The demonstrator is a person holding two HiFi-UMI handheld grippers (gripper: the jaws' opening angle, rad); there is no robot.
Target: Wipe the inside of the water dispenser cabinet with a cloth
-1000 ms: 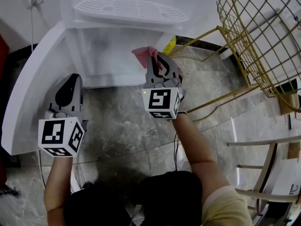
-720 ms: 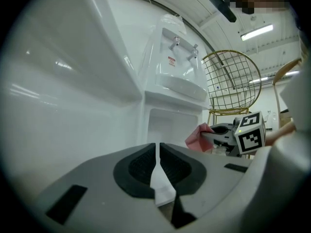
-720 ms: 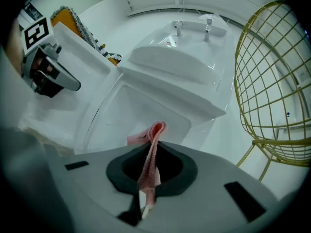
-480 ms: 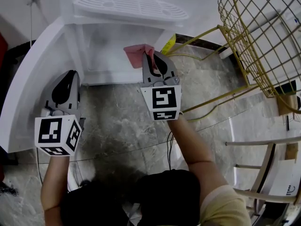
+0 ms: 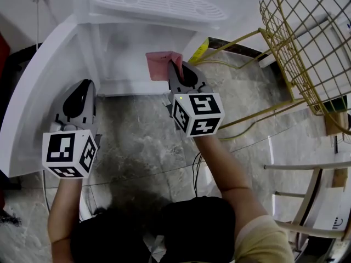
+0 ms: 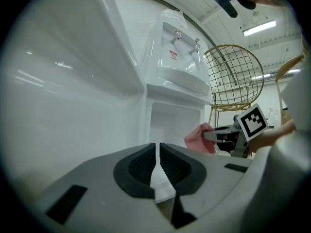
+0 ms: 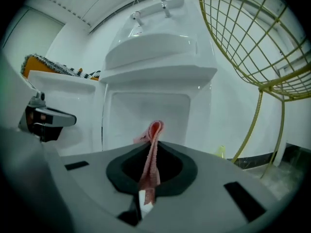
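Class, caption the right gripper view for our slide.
Right gripper pinches a pink cloth before the open dispenser cabinet.

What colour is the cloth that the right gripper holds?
Pink. The cloth shows best in the head view, pinched in the right gripper.

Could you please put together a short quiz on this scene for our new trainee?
1. What does the right gripper hold? A) a sponge B) a pink cloth C) nothing
2. True or false: the cabinet door stands open.
3. Fill in: the left gripper has its jaws ____, with nothing between them.
Key: 1 B; 2 true; 3 shut.
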